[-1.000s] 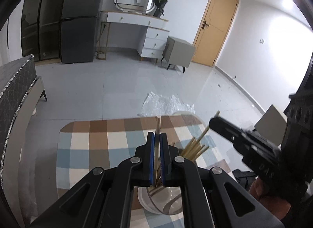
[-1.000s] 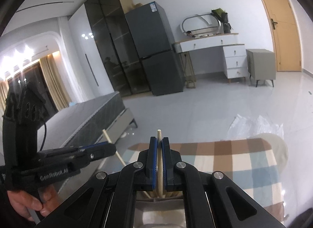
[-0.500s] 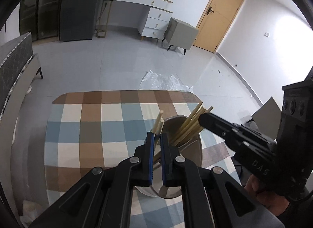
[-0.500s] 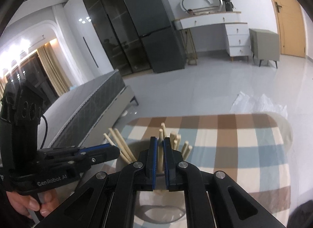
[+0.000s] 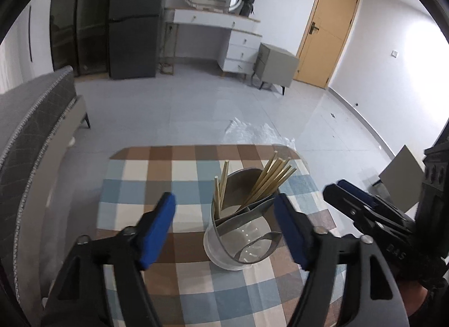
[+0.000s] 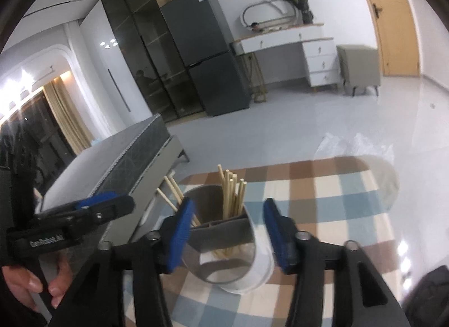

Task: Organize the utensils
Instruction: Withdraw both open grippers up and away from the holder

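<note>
A round divided utensil holder [image 5: 241,231] stands on the checked tablecloth [image 5: 157,175]. Several wooden chopsticks [image 5: 273,179] lean in its far right compartment and two chopsticks [image 5: 220,189] stand in its left compartment. My left gripper [image 5: 224,223] is open and empty, its blue pads on either side of the holder, above it. In the right wrist view the holder [image 6: 233,245] holds the bundle of chopsticks [image 6: 233,197], and my right gripper [image 6: 227,231] is open and empty over it. The left gripper [image 6: 84,214] shows at the left there.
The table's far edge [image 5: 202,146] drops to a tiled floor with a clear plastic sheet [image 5: 258,133]. A grey bed [image 5: 31,127] stands at the left. The right gripper [image 5: 364,214] is close at the right of the holder.
Both grippers were shut on a chopstick each above the holder. They lowered them into the holder and opened, and the chopsticks now stand in the compartments.
</note>
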Available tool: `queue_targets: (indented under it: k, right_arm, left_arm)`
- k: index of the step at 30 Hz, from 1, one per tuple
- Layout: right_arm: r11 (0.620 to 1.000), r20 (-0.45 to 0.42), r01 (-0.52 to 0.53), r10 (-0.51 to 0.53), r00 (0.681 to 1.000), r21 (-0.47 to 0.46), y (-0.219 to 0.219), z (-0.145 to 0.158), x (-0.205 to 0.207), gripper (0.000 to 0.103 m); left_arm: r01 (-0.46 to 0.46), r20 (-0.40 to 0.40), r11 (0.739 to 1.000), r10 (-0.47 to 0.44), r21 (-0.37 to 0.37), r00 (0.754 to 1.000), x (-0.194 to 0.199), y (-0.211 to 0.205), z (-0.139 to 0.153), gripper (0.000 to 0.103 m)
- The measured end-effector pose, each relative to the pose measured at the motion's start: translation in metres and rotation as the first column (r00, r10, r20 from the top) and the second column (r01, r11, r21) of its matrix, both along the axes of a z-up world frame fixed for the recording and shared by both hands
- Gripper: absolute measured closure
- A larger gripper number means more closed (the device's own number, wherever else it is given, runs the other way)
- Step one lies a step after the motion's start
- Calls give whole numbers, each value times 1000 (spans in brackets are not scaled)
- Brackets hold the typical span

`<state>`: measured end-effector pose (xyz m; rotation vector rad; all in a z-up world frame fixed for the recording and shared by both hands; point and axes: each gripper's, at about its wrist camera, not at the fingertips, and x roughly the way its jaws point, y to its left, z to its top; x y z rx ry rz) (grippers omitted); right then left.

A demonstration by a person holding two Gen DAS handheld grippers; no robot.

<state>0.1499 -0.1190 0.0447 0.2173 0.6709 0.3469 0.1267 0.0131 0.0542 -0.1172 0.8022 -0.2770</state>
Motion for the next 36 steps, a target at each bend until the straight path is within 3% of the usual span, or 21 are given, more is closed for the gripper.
queue_targets:
  k: [4, 8, 16, 20, 26, 29, 36]
  right_arm:
    - [1000, 70, 3, -1, 998, -23, -3, 18, -26, 37]
    - [999, 114, 10, -6, 994, -31, -5, 35, -48, 36]
    - [1000, 261, 24, -20, 965, -15, -3, 66, -99, 17]
    - [1000, 306, 24, -20, 952, -11, 0, 72, -119, 16]
    - [998, 405, 55, -48, 913, -7, 2, 75, -152, 2]
    - [997, 438, 76, -60, 897, -19, 4, 71, -166, 0]
    - [994, 452, 104, -75, 889, -39, 6, 56, -182, 0]
  left_arm:
    - [-26, 55, 999, 23, 47, 998, -18, -3, 12, 32]
    - [-78, 127, 996, 71, 53, 989, -37, 1, 28, 22]
    - [-146, 266, 989, 131, 35, 955, -72, 8, 53, 8]
    - [-172, 345, 985, 152, 28, 926, -92, 9, 56, 2]
    - [-180, 367, 984, 169, -4, 915, -104, 18, 48, 1]
    - [-180, 357, 984, 170, -7, 919, -106, 23, 41, 2]
    - [-215, 393, 976, 209, -29, 895, -123, 32, 26, 2]
